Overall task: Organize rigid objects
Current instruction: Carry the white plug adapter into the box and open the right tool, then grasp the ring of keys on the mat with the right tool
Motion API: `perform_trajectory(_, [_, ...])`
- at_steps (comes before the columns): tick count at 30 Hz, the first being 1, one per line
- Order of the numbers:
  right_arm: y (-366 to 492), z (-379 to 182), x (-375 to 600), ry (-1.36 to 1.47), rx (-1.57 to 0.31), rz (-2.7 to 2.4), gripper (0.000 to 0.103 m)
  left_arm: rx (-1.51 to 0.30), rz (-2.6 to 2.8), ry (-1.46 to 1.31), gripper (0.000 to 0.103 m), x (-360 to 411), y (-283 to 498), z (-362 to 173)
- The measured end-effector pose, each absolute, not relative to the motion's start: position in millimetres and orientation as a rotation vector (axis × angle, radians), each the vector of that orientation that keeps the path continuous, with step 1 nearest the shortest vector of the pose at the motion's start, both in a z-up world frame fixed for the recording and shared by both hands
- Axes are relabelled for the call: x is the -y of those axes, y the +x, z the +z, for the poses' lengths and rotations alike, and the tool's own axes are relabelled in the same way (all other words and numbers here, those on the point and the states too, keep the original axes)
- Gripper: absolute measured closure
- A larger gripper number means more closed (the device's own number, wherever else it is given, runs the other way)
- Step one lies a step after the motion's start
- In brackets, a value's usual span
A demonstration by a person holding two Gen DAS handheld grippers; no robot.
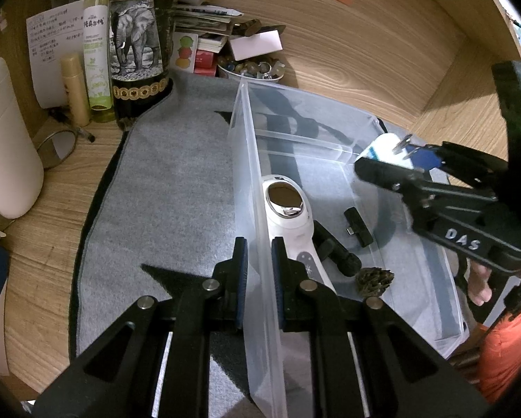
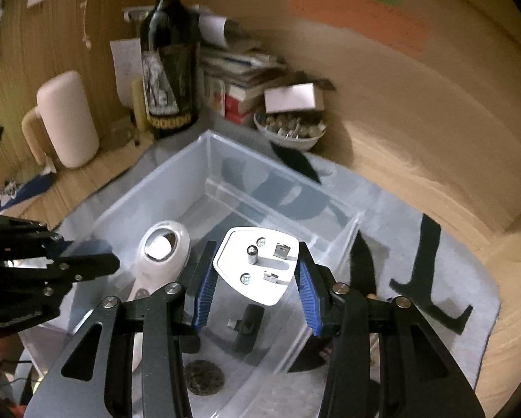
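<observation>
My left gripper (image 1: 259, 261) is shut on the left wall of a clear plastic bin (image 1: 248, 146), one pad on each side of it. Inside the bin lie a white handheld device (image 1: 288, 209), a small black adapter (image 1: 358, 227), a black cylinder (image 1: 337, 252) and a brown pine cone (image 1: 374, 277). My right gripper (image 2: 257, 256) is shut on a white three-pin plug (image 2: 260, 264), its prongs facing the camera. It hangs over the bin (image 2: 169, 177), above the black adapter (image 2: 248, 327). In the left wrist view that right gripper (image 1: 389, 155) and the plug (image 1: 382, 146) sit at the bin's right wall.
A grey mat (image 1: 173, 174) lies under the bin on a wooden desk. At the back stand an elephant-label bottle (image 1: 135, 52), a green spray bottle (image 1: 94, 55), a white jug (image 1: 6, 139), stacked books and a bowl of stones (image 1: 250, 68). A person's hand (image 1: 480, 278) shows at the right.
</observation>
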State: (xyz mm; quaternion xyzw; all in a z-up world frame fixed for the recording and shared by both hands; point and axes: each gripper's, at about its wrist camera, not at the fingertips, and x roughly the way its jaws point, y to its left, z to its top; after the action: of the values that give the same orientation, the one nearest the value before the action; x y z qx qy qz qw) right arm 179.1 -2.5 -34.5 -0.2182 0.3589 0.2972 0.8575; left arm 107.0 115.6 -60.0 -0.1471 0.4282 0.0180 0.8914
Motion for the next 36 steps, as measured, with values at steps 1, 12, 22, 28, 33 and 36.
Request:
perform_trajectory(1, [181, -37, 2, -0.463, -0.764, 0.626, 0.064, -0.889, 0.037, -0.304, 0.09, -115, 107, -60])
perform_trajectory(12, [188, -59, -8, -0.514, -0.846, 0.649, 0.064, -0.887, 0.038, -0.3, 0.09, -116, 106, -61])
perform_trajectory(22, [181, -46, -7, -0.495, -0.81, 0.653, 0.059, -0.888, 0.038, -0.3, 0.09, -116, 106, -60])
perform_trajectory(28, [175, -30, 2, -0.455, -0.758, 0.658, 0.049, -0.889, 0.04, -0.297, 0.09, -116, 107, -60])
perform_trajectory(33, [174, -14, 15, -0.431, -0.709, 0.62, 0.041, -0.889, 0.041, -0.298, 0.09, -115, 107, -60])
perform_trajectory(36, [177, -5, 28, -0.419, -0.69, 0.585, 0.041, -0.888, 0.041, -0.3, 0.09, -115, 107, -60])
